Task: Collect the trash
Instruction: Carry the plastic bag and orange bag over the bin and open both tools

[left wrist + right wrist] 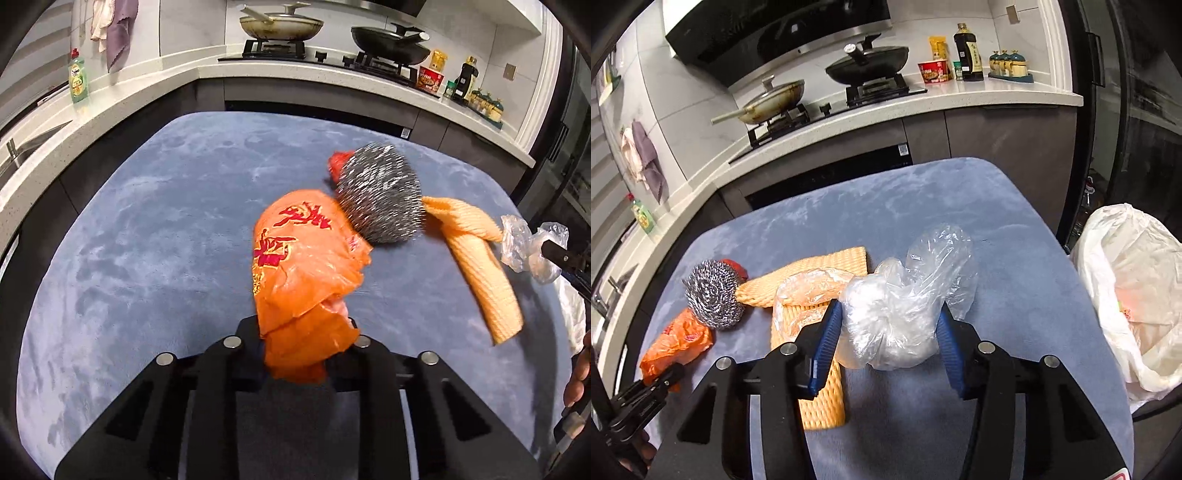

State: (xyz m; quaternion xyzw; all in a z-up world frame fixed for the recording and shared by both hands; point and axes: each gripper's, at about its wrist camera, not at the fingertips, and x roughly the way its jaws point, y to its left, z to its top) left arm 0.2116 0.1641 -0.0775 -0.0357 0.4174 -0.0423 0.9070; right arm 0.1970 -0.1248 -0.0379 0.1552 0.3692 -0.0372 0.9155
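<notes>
A crumpled orange plastic bag [306,266] with red print rises off the blue-grey table cover [147,229], and my left gripper [299,349] is shut on its lower end. The bag hides the fingertips. Just behind it sit a steel-wool scourer [380,195] and a red scrap [338,164]. A yellow-orange foam net [476,254] lies to the right. In the right wrist view my right gripper [890,336] is shut on a bunched clear plastic bag [905,306], its blue pads [827,339] pressing both sides. The foam net [820,273] lies under and left of it.
A bin lined with a white bag [1134,295] stands off the table's right edge. Beyond the table runs a counter [280,72] with a hob, two lidded pans [280,24], condiment bottles [967,51] and a green soap bottle [78,79]. A sink is at far left.
</notes>
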